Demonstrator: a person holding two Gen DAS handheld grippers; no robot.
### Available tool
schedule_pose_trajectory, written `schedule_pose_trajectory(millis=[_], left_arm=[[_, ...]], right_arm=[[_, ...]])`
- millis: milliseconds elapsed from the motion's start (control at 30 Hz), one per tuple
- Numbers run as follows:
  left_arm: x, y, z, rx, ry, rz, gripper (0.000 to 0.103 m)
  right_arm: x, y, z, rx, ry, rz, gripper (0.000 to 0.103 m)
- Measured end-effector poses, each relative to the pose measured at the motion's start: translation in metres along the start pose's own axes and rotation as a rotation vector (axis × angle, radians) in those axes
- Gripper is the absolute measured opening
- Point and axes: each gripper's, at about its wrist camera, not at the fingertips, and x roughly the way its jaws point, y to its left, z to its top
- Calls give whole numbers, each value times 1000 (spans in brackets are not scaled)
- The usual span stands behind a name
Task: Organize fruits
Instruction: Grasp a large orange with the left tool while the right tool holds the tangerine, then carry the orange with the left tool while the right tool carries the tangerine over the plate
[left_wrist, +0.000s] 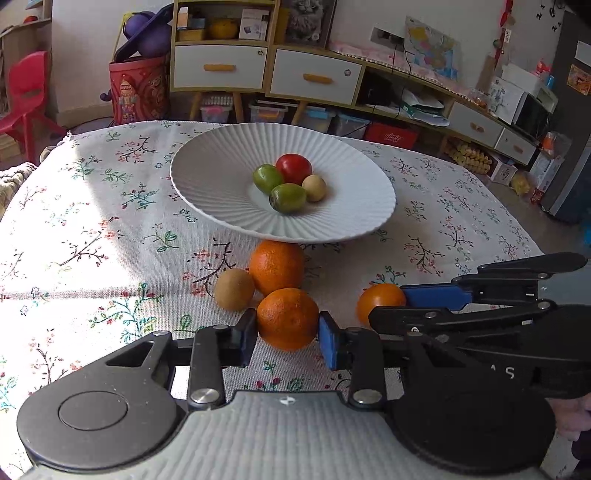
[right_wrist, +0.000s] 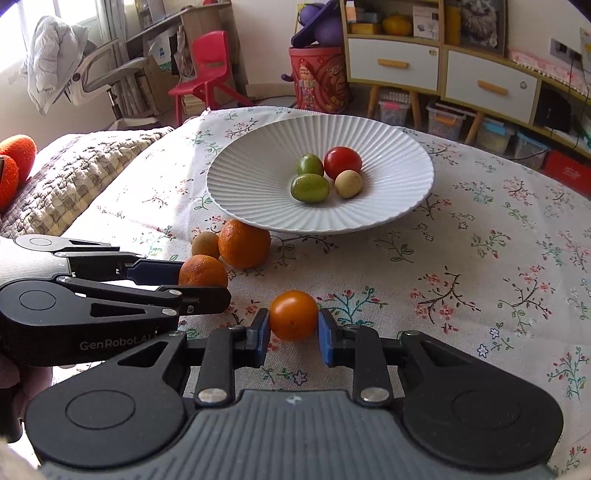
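Note:
A white ribbed plate (left_wrist: 229, 158) (right_wrist: 258, 147) holds a red tomato (left_wrist: 294, 168), two green fruits (left_wrist: 266, 178) and a small tan fruit (left_wrist: 314, 188). On the cloth in front of it lie a large orange (left_wrist: 276, 266) (right_wrist: 244, 242) and a brown kiwi (left_wrist: 234, 289) (right_wrist: 205, 244). My left gripper (left_wrist: 287, 332) (right_wrist: 201, 286) is shut on a nearer orange (left_wrist: 287, 318) (right_wrist: 202, 270). My right gripper (right_wrist: 293, 326) (left_wrist: 384, 308) is shut on a small orange tomato (right_wrist: 293, 314) (left_wrist: 380, 300). Both fruits sit at cloth level.
The floral tablecloth (left_wrist: 110, 229) covers the table. A quilted cushion (right_wrist: 81, 177) lies off its left edge. Cabinets (left_wrist: 314, 77), a red chair (right_wrist: 207, 70) and a red bin (left_wrist: 140, 88) stand beyond the far edge.

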Motion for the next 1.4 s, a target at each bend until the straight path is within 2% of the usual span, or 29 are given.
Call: schedule_pose_trajectory(millis=[167, 200, 267, 300, 400, 500, 600, 867, 933, 967, 1200, 1400], left_arm=[[-8, -3, 4, 0, -11, -19, 18], [-9, -3, 5, 0, -13, -20, 18], [-11, -3, 6, 1, -17, -21, 18], [-11, -3, 6, 2, -18, -19, 17], [-7, 0, 5, -2, -2, -7, 18], [-4, 2, 2, -6, 15, 4, 18], [-4, 4, 1, -11, 19, 12, 17], [-9, 12, -1, -25, 26, 28, 17], [-10, 14, -2, -27, 27, 29, 17], [-11, 15, -2, -29, 27, 30, 17], [-18, 19, 0, -39, 17, 29, 17], [-27, 16, 5, -24, -11, 21, 17]], right_arm=[[-6, 0, 4, 10, -18, 9, 20], [-6, 0, 5, 9, -18, 12, 13], [-7, 1, 5, 0, -21, 13, 12], [-6, 2, 5, -6, -18, 10, 12], [-1, 2, 1, -11, 4, 1, 25], [5, 3, -1, -20, 17, -13, 27], [6, 5, 3, -19, 7, -5, 36], [20, 12, 8, -32, 24, -11, 34], [22, 14, 8, -38, 29, -10, 28], [23, 15, 8, -43, 31, -10, 28], [18, 17, 8, -47, 26, -26, 26], [3, 16, 16, -24, -11, -16, 26]])
